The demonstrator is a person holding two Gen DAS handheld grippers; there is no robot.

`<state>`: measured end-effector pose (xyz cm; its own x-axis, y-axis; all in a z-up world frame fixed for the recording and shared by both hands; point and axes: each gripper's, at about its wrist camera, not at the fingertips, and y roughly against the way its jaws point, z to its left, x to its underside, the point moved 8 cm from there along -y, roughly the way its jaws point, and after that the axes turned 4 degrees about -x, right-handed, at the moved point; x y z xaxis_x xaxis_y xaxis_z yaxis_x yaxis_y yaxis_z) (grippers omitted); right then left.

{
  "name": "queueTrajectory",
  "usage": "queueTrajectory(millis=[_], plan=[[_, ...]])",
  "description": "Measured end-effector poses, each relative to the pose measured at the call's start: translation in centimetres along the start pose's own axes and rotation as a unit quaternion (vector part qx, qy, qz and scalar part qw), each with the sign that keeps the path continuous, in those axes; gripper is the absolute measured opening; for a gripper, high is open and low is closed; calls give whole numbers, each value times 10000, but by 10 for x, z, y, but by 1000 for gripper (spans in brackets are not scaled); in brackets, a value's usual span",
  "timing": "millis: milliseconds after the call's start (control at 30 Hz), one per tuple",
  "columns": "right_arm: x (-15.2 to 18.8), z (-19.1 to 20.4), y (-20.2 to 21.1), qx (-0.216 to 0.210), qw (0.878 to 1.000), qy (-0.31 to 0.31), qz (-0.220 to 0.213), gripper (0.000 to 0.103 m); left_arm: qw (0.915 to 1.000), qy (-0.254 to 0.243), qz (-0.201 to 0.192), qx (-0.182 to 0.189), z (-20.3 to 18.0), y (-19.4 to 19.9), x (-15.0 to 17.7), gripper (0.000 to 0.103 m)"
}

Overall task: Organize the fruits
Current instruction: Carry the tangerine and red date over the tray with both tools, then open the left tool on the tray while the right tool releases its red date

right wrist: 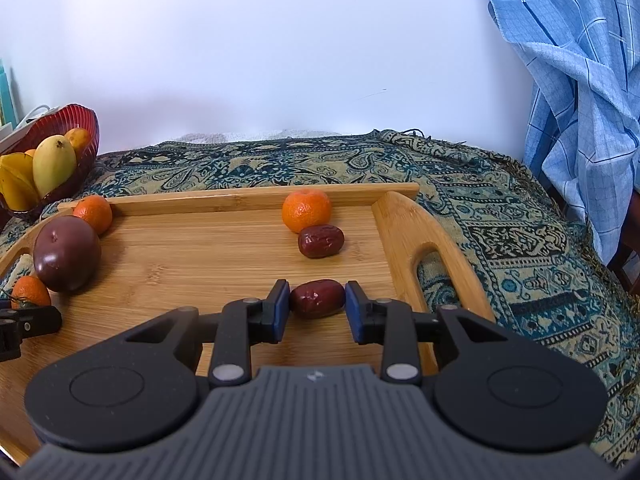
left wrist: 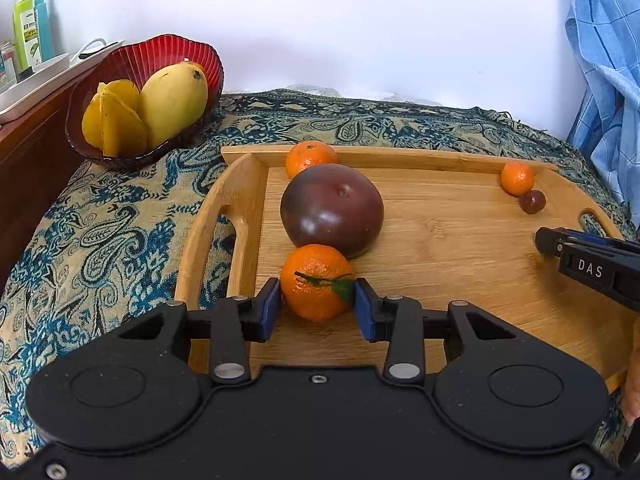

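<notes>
My left gripper (left wrist: 316, 304) is shut on a tangerine with a green leaf (left wrist: 316, 282) on the wooden tray (left wrist: 440, 264), just in front of a large dark purple fruit (left wrist: 332, 210). Another tangerine (left wrist: 310, 158) sits behind it at the tray's far rim. My right gripper (right wrist: 316, 306) is shut on a red date (right wrist: 318, 298) on the tray (right wrist: 200, 264). A second date (right wrist: 321, 241) and a small tangerine (right wrist: 307, 210) lie beyond it. A red bowl (left wrist: 176, 54) at the back left holds a mango (left wrist: 174, 102) and a starfruit (left wrist: 114, 118).
The tray lies on a patterned blue and beige cloth (left wrist: 100, 232). A blue checked fabric (right wrist: 580, 80) hangs at the right. A wooden cabinet with a white tray and bottles (left wrist: 28, 32) stands at the far left. A white wall is behind.
</notes>
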<state>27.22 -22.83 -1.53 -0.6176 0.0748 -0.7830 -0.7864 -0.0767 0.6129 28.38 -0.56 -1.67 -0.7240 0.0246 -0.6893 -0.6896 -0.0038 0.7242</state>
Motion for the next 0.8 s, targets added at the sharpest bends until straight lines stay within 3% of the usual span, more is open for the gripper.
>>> queueTrajectory(millis=[467,800], plan=[[3,-1,6,-80,9996,-273,-19,62,9999,55,-77,61,7,17,2,67],[6,1,40,-84,9990,-337,-294,72,9996,-19,-234,155,5,48,11,75]])
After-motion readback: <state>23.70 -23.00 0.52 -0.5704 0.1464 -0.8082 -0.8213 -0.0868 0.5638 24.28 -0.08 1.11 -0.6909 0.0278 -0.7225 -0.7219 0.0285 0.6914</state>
